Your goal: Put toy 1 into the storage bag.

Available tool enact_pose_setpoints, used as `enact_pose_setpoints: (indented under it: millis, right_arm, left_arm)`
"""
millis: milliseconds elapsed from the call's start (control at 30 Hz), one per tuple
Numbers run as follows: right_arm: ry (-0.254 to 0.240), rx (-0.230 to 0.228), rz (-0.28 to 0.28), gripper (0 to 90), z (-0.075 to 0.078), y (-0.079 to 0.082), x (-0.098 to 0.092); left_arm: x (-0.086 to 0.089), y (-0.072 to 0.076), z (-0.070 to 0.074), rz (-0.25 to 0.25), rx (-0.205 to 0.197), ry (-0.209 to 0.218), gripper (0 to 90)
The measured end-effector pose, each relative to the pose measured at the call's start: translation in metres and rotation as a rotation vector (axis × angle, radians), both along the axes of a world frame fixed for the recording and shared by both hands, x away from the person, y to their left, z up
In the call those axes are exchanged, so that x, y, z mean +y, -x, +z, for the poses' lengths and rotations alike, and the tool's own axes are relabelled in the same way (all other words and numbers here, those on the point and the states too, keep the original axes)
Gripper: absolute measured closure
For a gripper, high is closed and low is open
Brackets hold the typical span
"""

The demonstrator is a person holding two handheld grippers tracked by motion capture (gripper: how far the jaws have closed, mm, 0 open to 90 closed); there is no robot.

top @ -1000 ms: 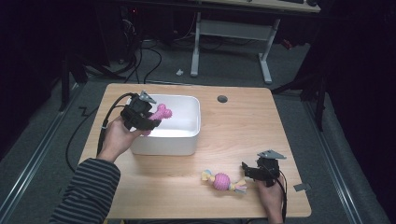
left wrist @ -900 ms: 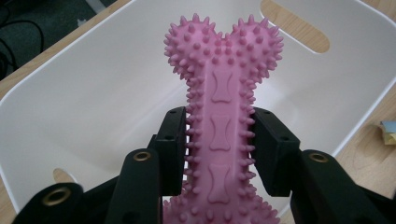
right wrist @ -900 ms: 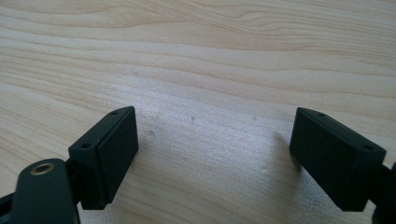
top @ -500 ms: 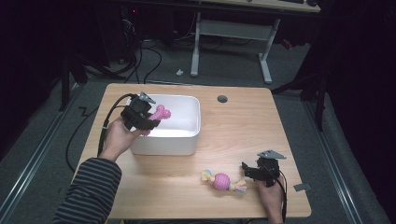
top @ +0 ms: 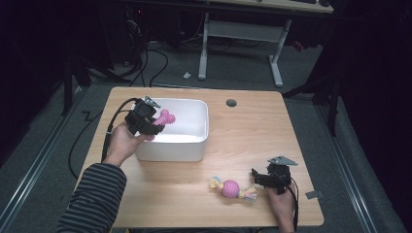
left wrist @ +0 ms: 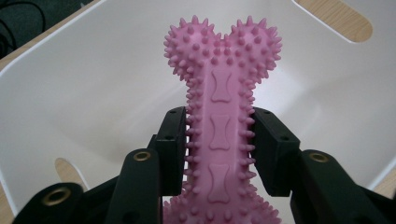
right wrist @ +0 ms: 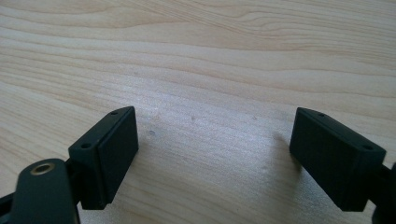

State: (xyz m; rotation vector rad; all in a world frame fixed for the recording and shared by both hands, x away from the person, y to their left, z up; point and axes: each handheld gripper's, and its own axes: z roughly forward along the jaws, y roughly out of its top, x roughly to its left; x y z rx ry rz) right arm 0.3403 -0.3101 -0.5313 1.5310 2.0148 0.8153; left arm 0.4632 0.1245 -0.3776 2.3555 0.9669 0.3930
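Overhead, left hand-held gripper (left wrist: 219,140) clamping pink spiky bone (left wrist: 222,116), above white bin (top: 192,145)

Lab or recording room, dim. Small wooden table (top: 243,141) lit from above on grey carpet floor (top: 340,87). Cables (top: 160,58) trail across the floor behind it. A white-legged desk (top: 243,29) stands at the back. A metal rail (top: 34,170) runs along the floor at left. Dark surroundings, no home furnishings.

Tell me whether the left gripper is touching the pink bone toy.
Touching: in the left gripper view, the left gripper clamps the pink bone toy between both pads.
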Motion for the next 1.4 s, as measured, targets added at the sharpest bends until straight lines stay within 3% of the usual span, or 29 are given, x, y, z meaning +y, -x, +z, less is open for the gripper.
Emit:
enact_pose_setpoints:
  millis: [400, 500, 867, 1033, 1267, 1400]
  right_arm:
    - [-0.002, 0.000, -0.002, 15.3, 0.000, 0.000, 0.000]
    - [-0.002, 0.000, -0.002, 15.3, 0.000, 0.000, 0.000]
    - [-0.003, 0.001, -0.001, 15.4, 0.000, 0.000, 0.000]
    - [-0.003, 0.001, -0.001, 15.4, 0.000, 0.000, 0.000]
    - [-0.003, 0.000, -0.001, 15.4, 0.000, 0.000, 0.000]
    - [-0.002, 0.000, 0.000, 15.4, 0.000, 0.000, 0.000]
  left_arm:
    - [-0.002, -0.002, -0.006, 0.001, 0.038, -0.001, 53.7]
    - [-0.001, 0.001, -0.002, 0.000, 0.026, 0.042, 50.6]
    - [0.006, 0.013, 0.011, 0.013, -0.026, 0.067, 44.5]
    - [0.015, 0.021, 0.019, 0.024, -0.055, 0.085, 42.8]
    - [0.037, 0.037, 0.028, 0.060, -0.094, 0.156, 41.6]
    - [0.045, 0.044, 0.031, 0.075, -0.112, 0.170, 41.4]
